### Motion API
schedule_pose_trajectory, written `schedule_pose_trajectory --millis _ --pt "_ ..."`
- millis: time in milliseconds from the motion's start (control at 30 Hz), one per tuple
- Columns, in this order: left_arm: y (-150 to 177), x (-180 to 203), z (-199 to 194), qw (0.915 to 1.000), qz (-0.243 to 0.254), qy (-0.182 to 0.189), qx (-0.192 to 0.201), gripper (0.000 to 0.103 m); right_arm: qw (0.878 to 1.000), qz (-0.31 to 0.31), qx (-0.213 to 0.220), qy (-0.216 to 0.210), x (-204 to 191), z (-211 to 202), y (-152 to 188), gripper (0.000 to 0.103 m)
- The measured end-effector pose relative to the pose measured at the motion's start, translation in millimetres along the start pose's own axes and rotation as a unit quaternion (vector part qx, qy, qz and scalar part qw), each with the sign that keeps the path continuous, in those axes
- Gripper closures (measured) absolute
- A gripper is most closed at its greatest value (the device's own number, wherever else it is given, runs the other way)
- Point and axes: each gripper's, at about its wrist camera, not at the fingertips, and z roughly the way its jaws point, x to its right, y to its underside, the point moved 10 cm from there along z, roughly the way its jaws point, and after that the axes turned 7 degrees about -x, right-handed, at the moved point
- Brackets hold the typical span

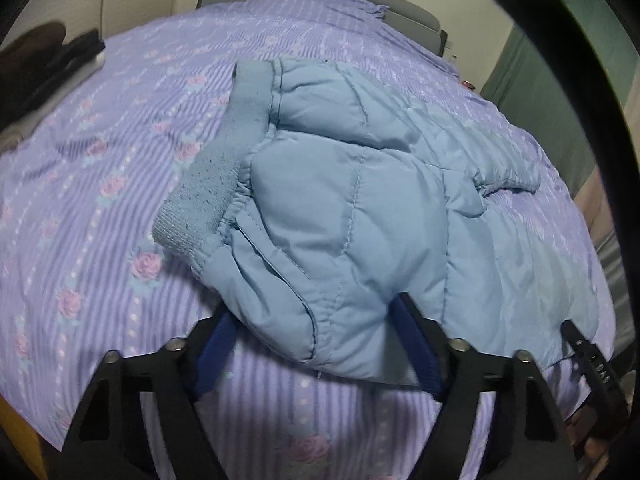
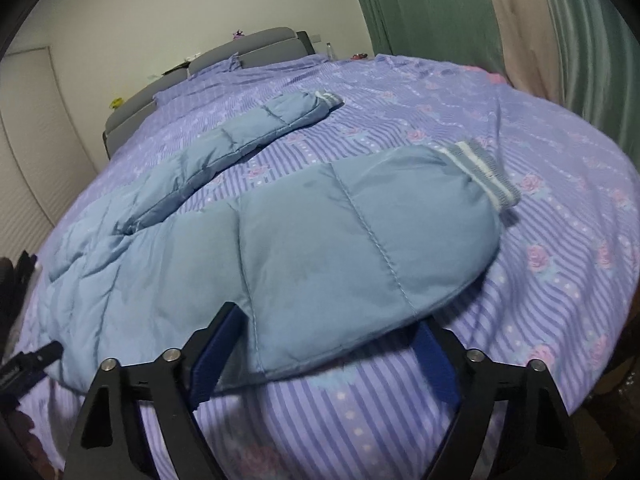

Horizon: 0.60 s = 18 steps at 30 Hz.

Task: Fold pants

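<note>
Light blue quilted pants (image 1: pixel 344 208) lie spread on a purple flowered bed (image 1: pixel 100 168). In the left wrist view their knit waistband (image 1: pixel 216 168) is at the left and the near hip corner hangs between my left gripper's (image 1: pixel 316 332) wide-apart jaws; the blue pads (image 1: pixel 420 356) do not press it. In the right wrist view the near leg (image 2: pixel 340 248) with its striped knit cuff (image 2: pixel 484 172) lies across the front, and the far leg (image 2: pixel 256 132) reaches toward the headboard. My right gripper (image 2: pixel 332 344) is open with the near leg's edge between its jaws.
A grey headboard (image 2: pixel 240 52) and pillows are at the far end. Green and pink curtains (image 2: pixel 520 20) hang on the right side. Dark objects (image 1: pixel 48 64) lie at the bed's left edge. The right gripper's black tip (image 1: pixel 588 356) shows in the left wrist view.
</note>
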Motion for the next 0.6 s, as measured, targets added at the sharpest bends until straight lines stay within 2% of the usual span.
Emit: schedule_pose_trajectory --millis 67,133,167,233,400,600 --pt "0.0 0.0 -3.8 1.0 -0.006 0.0 0.004 0.048 1.0 0.001 -0.001 -0.004 -0.7 -0.2 -1.7 0.041" --pt "-1.5 1.6 -8.9 1.0 -0.002 -0.003 0.009 0.065 1.0 -0.006 0.0 -0.012 -4.3 -3.2 -4.1 0.061" --pt "-3.2 1.8 -11.8 0.9999 0.002 -0.006 0.013 0.069 1.0 -0.006 0.002 -0.018 -6.1 -5.8 -5.7 0.066" --pt "-7.4 3.1 -20.8 0.9996 0.009 -0.008 0.025 0.078 1.0 -0.004 0.012 -0.029 -8.6 -14.7 -12.0 0.083" --pt "-22.6 9.2 -48.1 0.9977 0.017 -0.016 0.063 0.083 0.997 -0.001 0.064 -0.033 -17.5 -51.4 -41.2 0.09" --pt "-69.6 21.0 -80.1 0.9893 0.043 -0.039 0.134 0.087 0.993 -0.008 0.108 -0.05 -41.3 -77.9 -91.7 0.091"
